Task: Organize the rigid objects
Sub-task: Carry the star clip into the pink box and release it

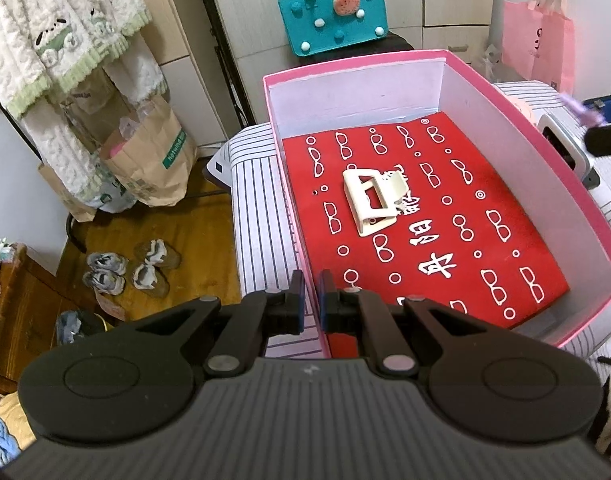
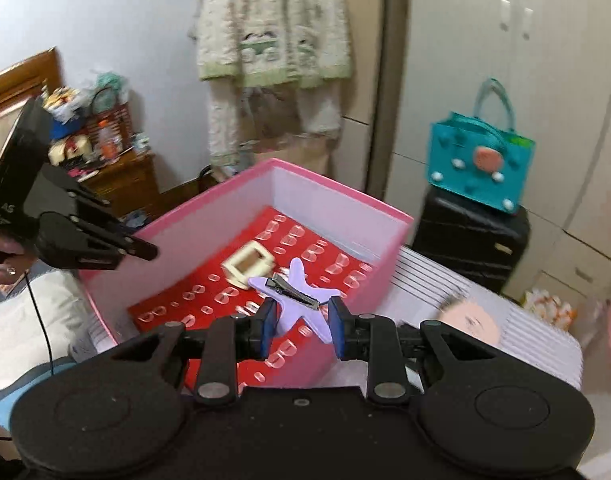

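Between right gripper [image 2: 301, 326] pads, star clip [image 2: 295, 300].

The right gripper [image 2: 301, 322] clamps a lilac star hair clip [image 2: 295, 300] above the pink box [image 2: 345, 196]; a cream claw clip [image 2: 247, 264] lies inside.

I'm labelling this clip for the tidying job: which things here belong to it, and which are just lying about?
Part of the job:
- pink box
- cream hair claw
- lilac star clip, in the right gripper
- left gripper, clamped on the box wall

Lying about:
- teal bag
- shoes
- paper bags
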Demonstrator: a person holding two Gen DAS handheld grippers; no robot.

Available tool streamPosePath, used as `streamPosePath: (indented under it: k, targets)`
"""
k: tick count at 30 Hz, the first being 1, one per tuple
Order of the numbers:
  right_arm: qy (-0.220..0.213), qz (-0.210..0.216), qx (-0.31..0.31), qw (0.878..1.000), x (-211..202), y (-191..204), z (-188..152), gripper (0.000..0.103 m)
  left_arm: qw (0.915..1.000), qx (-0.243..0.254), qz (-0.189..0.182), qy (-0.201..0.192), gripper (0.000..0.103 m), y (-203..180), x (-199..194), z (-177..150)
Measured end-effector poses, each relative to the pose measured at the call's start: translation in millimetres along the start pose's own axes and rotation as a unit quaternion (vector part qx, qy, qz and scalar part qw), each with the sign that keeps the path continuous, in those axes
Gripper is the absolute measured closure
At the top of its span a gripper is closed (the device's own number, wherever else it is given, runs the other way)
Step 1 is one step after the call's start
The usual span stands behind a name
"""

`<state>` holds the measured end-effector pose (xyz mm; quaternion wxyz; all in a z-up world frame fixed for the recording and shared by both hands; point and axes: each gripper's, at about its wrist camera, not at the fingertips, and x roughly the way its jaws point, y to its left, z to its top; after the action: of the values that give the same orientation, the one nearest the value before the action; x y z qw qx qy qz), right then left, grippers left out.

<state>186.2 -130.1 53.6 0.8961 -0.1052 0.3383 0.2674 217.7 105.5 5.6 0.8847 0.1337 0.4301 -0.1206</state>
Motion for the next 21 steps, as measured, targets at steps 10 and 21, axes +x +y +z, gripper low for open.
streamPosePath:
  k: [10, 21]
  targets:
    - [0.063, 0.03, -0.032, 0.997, 78, 28, 28, 0.071, 1.0, -0.006, 0.0, 0.007, 0.098, 1, 0, 2]
    - [0.126, -0.053, -0.081, 0.987, 148, 34, 49, 0.071, 1.0, -0.008, -0.002, 0.005, 0.098, 2, 1, 4]
